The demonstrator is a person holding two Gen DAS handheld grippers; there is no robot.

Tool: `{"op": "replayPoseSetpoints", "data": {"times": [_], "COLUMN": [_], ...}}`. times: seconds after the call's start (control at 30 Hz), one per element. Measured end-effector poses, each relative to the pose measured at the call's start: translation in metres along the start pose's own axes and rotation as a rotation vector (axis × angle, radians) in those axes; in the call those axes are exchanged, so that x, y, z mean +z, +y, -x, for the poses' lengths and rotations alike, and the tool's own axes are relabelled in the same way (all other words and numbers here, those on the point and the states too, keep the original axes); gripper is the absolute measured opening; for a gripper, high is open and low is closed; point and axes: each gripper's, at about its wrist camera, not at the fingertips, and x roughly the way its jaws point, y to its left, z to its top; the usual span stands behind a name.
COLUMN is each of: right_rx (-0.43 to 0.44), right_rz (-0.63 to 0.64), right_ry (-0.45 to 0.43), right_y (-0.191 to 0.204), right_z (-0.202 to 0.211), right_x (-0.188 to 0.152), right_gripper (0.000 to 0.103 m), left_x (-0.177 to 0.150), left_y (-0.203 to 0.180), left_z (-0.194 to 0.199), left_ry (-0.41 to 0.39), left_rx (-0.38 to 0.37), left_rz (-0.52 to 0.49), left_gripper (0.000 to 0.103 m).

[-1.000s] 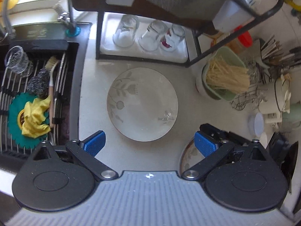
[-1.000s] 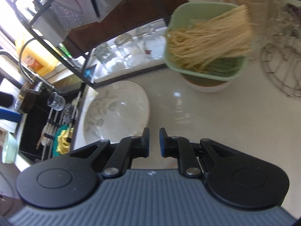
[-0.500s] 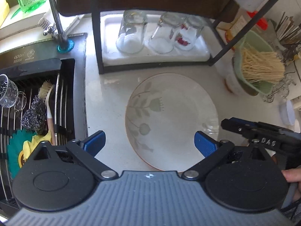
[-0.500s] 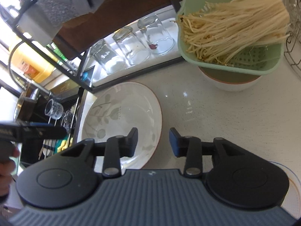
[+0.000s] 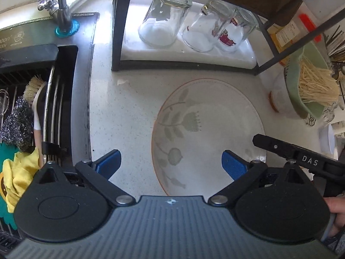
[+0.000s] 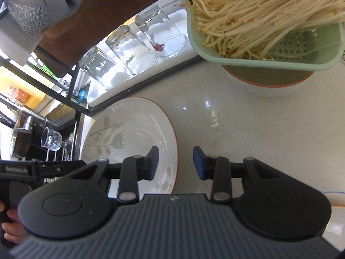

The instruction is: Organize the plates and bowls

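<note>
**Both grippers spread beside the floral plate**

While the floral plate lies flat on the speckled white bench, a crowd of kitchenware hems it in. Just behind it stands a dark-framed rack whose white tray carries three upturned glasses. To its right a green colander full of pale enoki mushrooms sits in a white bowl with an orange rim. On the other side of the bench a dark sink holds a wire grid with a brush, a steel scourer and a yellow cloth; a tap rises behind it.

The left gripper hovers over the plate's near edge, its blue fingers spread wide and empty. The right gripper has its fingers released too, straddling the plate's right rim, one over the plate and one over bare bench. Whether either touches the rim cannot be told.
</note>
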Motion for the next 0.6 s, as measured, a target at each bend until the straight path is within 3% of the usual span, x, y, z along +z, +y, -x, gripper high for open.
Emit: {"op": "replayPoseSetpoints", "data": {"times": [0.2, 0.43, 0.6], "right_rx": [0.010, 0.013, 0.021], "right_rz": [-0.011, -0.006, 0.006], "right_ry": [0.005, 0.022, 0.032], "right_y": [0.001, 0.002, 0.002], "right_z": [-0.007, -0.014, -0.013], "right_x": [0.003, 0.004, 0.003], "right_gripper": [0.020, 0.015, 0.016], "left_x": [0.002, 0.001, 0.001], "left_y": [0.002, 0.005, 0.008], "left_z": [-0.011, -0.026, -0.026], "left_ry": [0.028, 0.053, 0.043], "left_rx": [-0.014, -0.043, -0.052], "left_rz": [-0.006, 0.025, 0.050], "left_gripper": [0.081, 0.047, 0.046]}}
